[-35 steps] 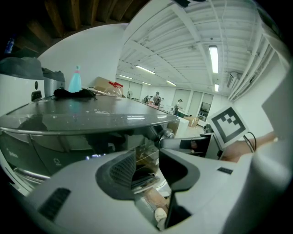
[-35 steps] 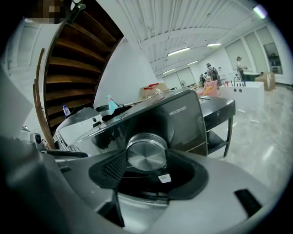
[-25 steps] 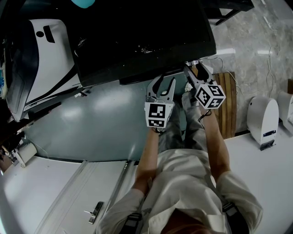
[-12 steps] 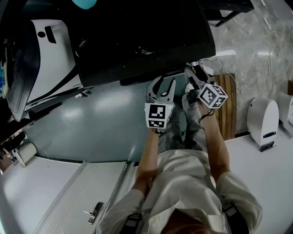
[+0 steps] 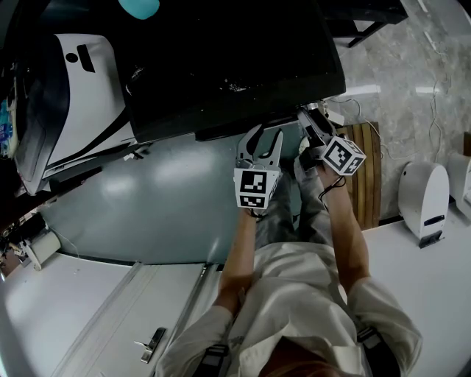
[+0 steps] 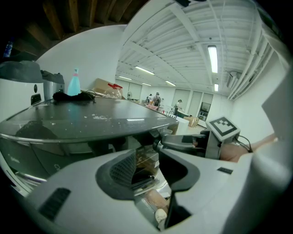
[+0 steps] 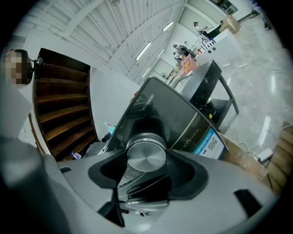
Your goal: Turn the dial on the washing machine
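The marker cube (image 5: 343,156) on the right tongs (image 5: 309,121) has rolled since a second ago, its faces now tilted in the head view, while the hand itself has kept its place. The left tongs (image 5: 259,138) have not shifted.

At left, the washer (image 5: 221,66) fills the upper part of the head view, its dark lid shut and a pale blue bottle (image 5: 138,6) at its far edge. The person stands at its front edge, both arms stretched toward it.

The left tongs (image 6: 147,160) hang short of the lid's edge, their jaws a narrow way apart. Nothing is between them and they touch nothing; only the machine's front shows through the gap.

To the right, the right tongs (image 7: 146,163) point at the sloped front panel (image 7: 183,114). The dial (image 7: 146,154), a round brushed-metal knob on that panel, sits squarely between the jaws, which stand about half closed with a pad against each side of its rim. In the head view the dial is hidden under the lid's lip and the tongs.

The task looks well under way: the grip is made and the roll of the wrist suggests the dial is being turned. No view shows the dial's setting, so how much turning is left cannot be told; letting go and drawing back would follow.
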